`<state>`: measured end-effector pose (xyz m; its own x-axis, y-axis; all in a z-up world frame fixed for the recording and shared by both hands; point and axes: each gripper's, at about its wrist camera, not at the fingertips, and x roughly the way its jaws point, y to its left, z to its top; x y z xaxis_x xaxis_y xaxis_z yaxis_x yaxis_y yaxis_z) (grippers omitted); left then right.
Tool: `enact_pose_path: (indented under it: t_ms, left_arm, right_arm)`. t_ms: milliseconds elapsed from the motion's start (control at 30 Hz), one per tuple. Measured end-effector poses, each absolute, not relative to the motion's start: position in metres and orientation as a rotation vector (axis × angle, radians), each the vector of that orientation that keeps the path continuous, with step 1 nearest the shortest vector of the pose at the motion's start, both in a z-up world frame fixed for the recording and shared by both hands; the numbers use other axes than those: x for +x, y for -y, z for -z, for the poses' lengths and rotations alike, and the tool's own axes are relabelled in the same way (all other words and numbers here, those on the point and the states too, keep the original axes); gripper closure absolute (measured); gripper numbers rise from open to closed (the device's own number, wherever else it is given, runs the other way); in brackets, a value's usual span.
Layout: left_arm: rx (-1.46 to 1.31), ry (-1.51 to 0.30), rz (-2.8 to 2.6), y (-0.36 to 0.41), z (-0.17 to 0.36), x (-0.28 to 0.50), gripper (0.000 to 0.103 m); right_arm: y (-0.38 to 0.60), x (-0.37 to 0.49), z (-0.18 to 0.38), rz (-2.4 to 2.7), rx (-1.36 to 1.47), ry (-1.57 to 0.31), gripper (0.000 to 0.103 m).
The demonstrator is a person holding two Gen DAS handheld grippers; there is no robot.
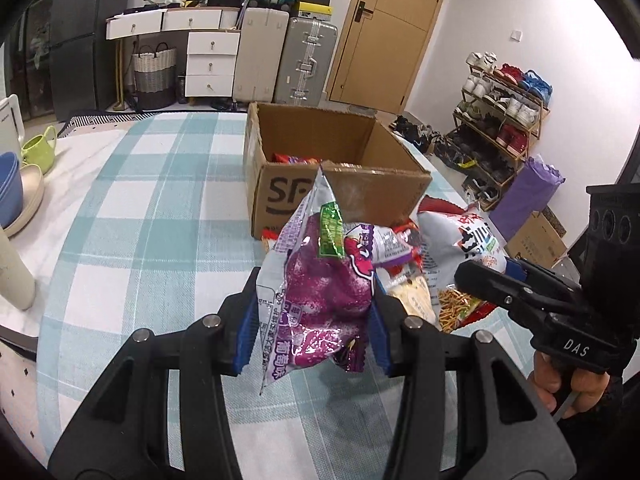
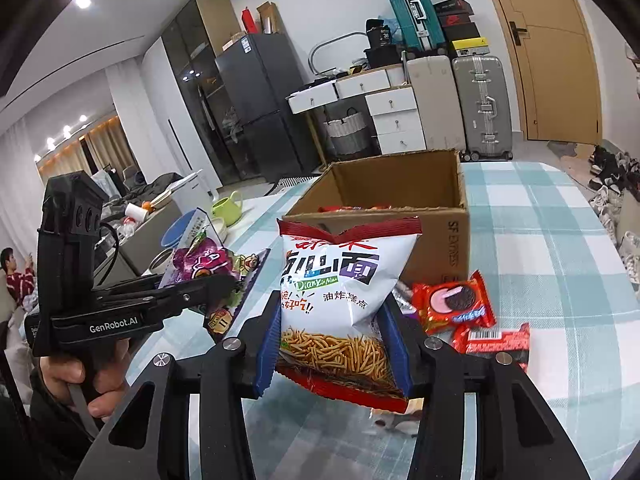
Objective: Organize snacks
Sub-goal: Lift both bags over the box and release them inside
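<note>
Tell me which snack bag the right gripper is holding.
The white noodle-snack bag with red edges, clamped in the right gripper; the purple bag is in the left gripper.

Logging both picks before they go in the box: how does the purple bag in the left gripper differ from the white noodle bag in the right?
The purple bag is purple and silver with a green label; the white noodle bag is white, red-edged, picturing fried noodle sticks. The purple bag leans and looks crumpled; the noodle bag stands puffed. Both are sealed, clamped between blue pads, left gripper and right gripper, before the cardboard box.
</note>
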<state>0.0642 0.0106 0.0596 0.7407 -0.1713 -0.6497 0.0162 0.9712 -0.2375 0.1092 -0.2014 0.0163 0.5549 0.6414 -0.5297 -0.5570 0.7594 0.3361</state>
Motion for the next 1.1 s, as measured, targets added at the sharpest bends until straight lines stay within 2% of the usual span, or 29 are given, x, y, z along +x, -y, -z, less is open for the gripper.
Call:
enact_pose_path:
  t_ms: [1100]
  left_arm:
    - [-0.177,-0.670,0.056,-0.015,-0.116,0.176,0.060]
  right_arm:
    - [0.210,0.187,-0.036,-0.641,0.165,-0.655,0.056]
